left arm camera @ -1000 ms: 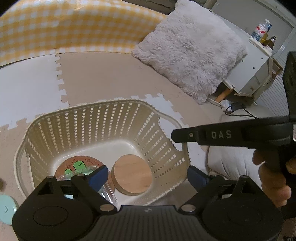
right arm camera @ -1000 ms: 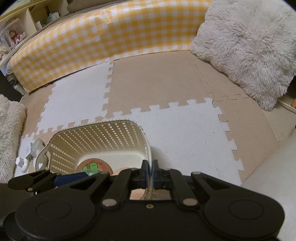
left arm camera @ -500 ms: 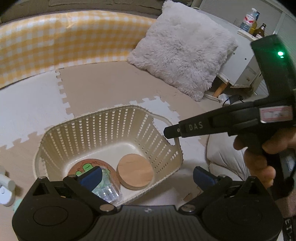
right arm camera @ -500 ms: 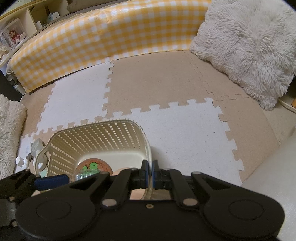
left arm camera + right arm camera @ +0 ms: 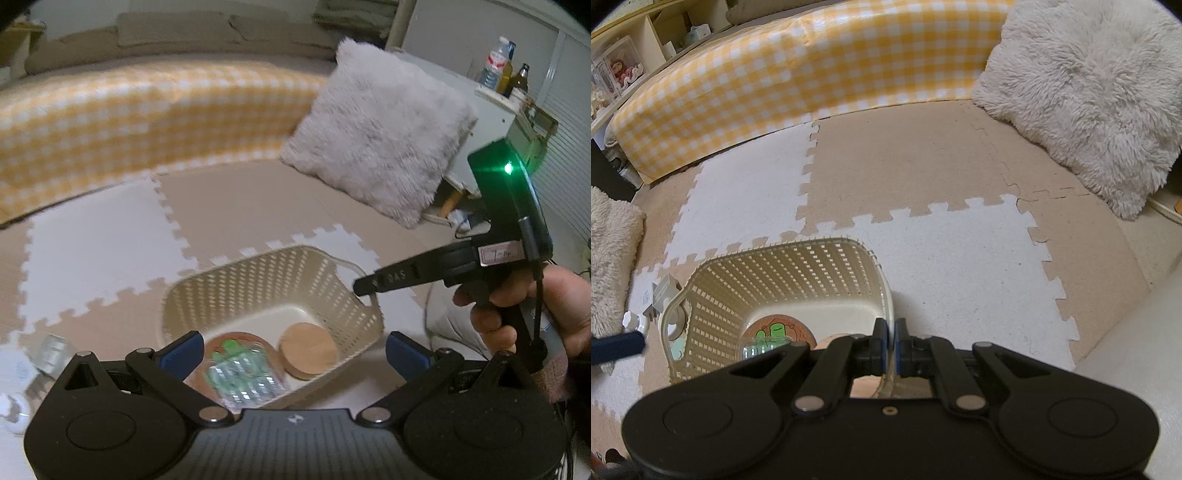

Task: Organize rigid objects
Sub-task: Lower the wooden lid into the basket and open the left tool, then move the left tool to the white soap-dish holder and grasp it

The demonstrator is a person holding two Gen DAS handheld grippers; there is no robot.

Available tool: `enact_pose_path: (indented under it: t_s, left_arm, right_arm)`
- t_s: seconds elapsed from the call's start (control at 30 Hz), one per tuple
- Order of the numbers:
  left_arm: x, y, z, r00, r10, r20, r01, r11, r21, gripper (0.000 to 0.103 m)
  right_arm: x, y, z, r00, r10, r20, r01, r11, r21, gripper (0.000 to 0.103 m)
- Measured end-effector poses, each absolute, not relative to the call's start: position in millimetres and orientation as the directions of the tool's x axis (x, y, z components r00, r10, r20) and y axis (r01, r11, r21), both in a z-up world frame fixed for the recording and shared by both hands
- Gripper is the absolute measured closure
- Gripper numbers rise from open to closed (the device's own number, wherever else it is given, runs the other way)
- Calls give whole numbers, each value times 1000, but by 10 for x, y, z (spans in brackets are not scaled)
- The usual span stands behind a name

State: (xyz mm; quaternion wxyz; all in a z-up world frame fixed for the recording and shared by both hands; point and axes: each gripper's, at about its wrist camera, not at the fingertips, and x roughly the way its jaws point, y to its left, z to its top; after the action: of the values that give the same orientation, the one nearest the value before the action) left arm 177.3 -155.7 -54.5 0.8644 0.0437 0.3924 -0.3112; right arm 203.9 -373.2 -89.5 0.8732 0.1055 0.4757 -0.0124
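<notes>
Left gripper (image 5: 293,349) hung above basket (image 5: 347,295), jaws spread wide, empty. Below it, inside basket: clear plastic case (image 5: 243,380), cartoon coaster (image 5: 229,338), wooden disc (image 5: 308,349). Right gripper (image 5: 890,338) pinched basket's near rim, likely steadying it.

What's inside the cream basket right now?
In the basket: a plain wooden disc, a cactus-print coaster and a clear plastic item over it. The near corner is hidden.
</notes>
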Motion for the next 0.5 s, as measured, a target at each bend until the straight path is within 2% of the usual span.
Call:
enact_pose_path:
  t_s: [0.27,0.5]
  left_arm:
    - [1778,-1101,-427,581,-435,-688,455,874,-169,0]
    - [2043,-732,-409,657,-326,-679,279,943,-183,0]
  right_arm:
    - [2041,-3723,-898,547,75,-834,121,979,167,98]
    - [2042,-3713,-904,547,74,-834,120,979,165,98]
